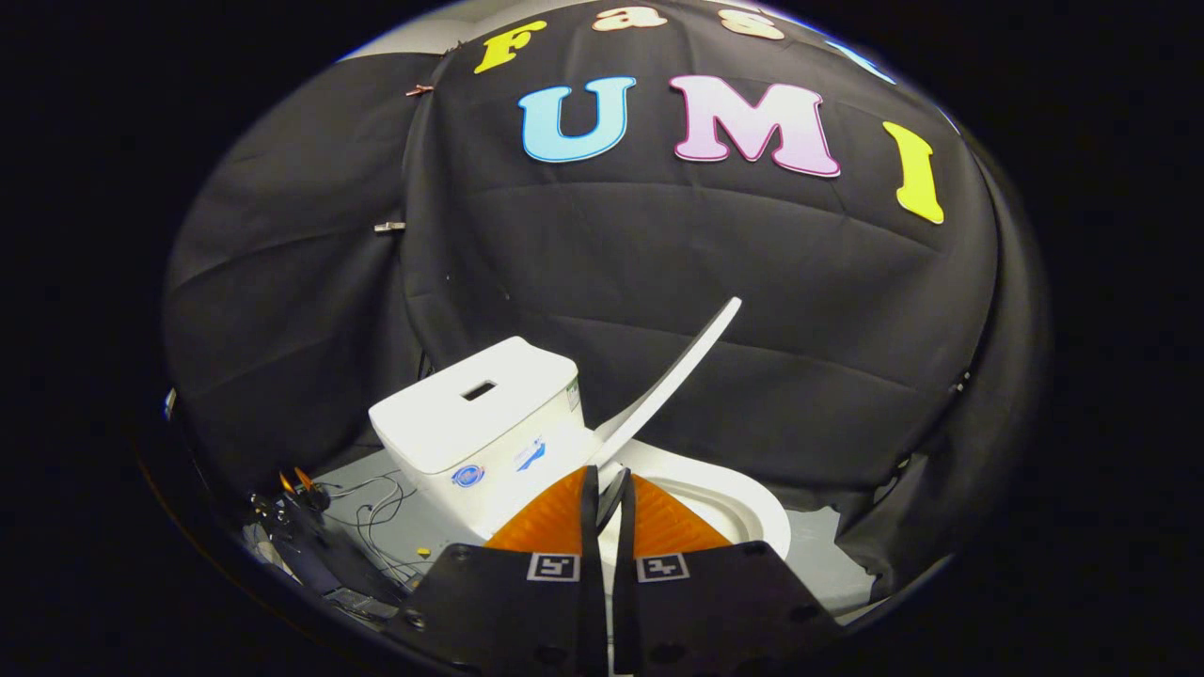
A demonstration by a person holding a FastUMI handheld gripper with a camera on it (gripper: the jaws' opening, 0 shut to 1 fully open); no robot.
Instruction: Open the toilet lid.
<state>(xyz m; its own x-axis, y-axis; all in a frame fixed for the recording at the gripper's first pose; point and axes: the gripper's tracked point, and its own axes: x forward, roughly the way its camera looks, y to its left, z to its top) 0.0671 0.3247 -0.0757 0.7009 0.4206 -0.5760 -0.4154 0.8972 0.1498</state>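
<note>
Tool [607, 484] fingers nearly closed just short of raised toilet lid [673, 376].

Black cloth [658, 282] drapes the booth's wall beyond the fingers, creased and clipped at the seams — grey floor [376, 489] below, with loose cables [362, 512] lying off to the left.

A tangle of thin cables [372, 512] is spread over the grey floor [828, 564] next to some dark gear with orange bits [292, 512], and two clips [388, 227] are pinned on the black cloth wall [705, 310].
</note>
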